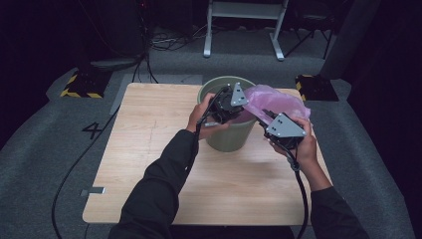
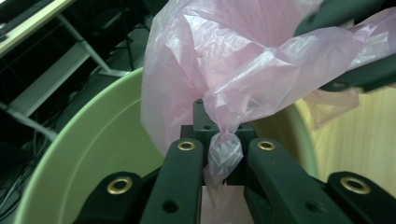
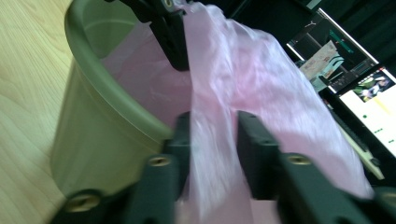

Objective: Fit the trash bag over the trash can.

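A pale green bin (image 1: 226,139) stands on the wooden table (image 1: 149,164), with a thin pink plastic bag (image 1: 278,98) billowing over its right rim. My left gripper (image 1: 243,112) hangs over the bin's mouth. In the left gripper view the left gripper (image 2: 224,149) is shut on a twisted bunch of the bag (image 2: 243,60) above the bin's inner wall (image 2: 93,154). My right gripper (image 1: 264,118) is at the bin's right side. In the right gripper view the right gripper (image 3: 214,135) has its jaws apart, and the bag (image 3: 252,79) runs loosely between them beside the bin (image 3: 93,126).
The bin sits toward the table's far edge, with bare wood to the left and in front. White frame legs (image 1: 244,30) and cables lie on the floor behind. Yellow-and-black striped blocks (image 1: 79,85) flank the table's far corners. A lit screen (image 3: 373,102) stands off to one side.
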A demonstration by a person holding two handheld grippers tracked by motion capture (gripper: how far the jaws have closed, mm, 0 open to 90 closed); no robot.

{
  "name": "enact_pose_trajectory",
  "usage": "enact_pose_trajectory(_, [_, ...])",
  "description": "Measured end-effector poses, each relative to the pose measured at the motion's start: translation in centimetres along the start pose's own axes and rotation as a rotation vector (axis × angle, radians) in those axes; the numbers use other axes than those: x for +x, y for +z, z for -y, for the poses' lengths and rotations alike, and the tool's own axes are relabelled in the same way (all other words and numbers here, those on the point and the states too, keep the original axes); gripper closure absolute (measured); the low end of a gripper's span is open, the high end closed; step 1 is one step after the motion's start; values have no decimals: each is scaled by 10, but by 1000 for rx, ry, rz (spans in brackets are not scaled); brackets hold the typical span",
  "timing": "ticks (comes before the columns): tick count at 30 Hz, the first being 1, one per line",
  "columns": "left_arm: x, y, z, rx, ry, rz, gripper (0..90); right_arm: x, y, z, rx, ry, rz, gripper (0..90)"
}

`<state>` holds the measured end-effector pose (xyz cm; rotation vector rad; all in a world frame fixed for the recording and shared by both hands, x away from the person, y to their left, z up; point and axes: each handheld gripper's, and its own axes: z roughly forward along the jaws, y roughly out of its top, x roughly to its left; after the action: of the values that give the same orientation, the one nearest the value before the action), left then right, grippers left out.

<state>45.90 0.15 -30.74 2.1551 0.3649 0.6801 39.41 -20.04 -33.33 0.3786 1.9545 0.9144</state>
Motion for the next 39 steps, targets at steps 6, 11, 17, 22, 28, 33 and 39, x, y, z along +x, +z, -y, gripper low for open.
enact_pose_trajectory(6, [15,-8,13,8,-48,-30,878,-6,-7,2,-9,80,-78,424])
enact_pose_trajectory(11, [24,-12,24,11,-81,-39,878,-6,-11,8,-4,94,-85,421])
enact_pose_trajectory(17, [34,-18,38,18,-119,-41,877,-4,-18,19,-16,86,-92,664])
enact_pose_trajectory(22, [36,-23,48,15,-133,-41,874,-2,-21,23,-44,88,-83,828])
enact_pose_trajectory(28, [32,-26,49,6,-132,-42,532,1,-24,19,-65,69,-99,873])
enact_pose_trajectory(33, [20,-35,37,-68,-100,-45,230,0,-25,9,-68,46,-121,876])
enact_pose_trajectory(39, [1,-39,17,-103,-3,-48,203,2,-28,-7,-83,12,-179,874])
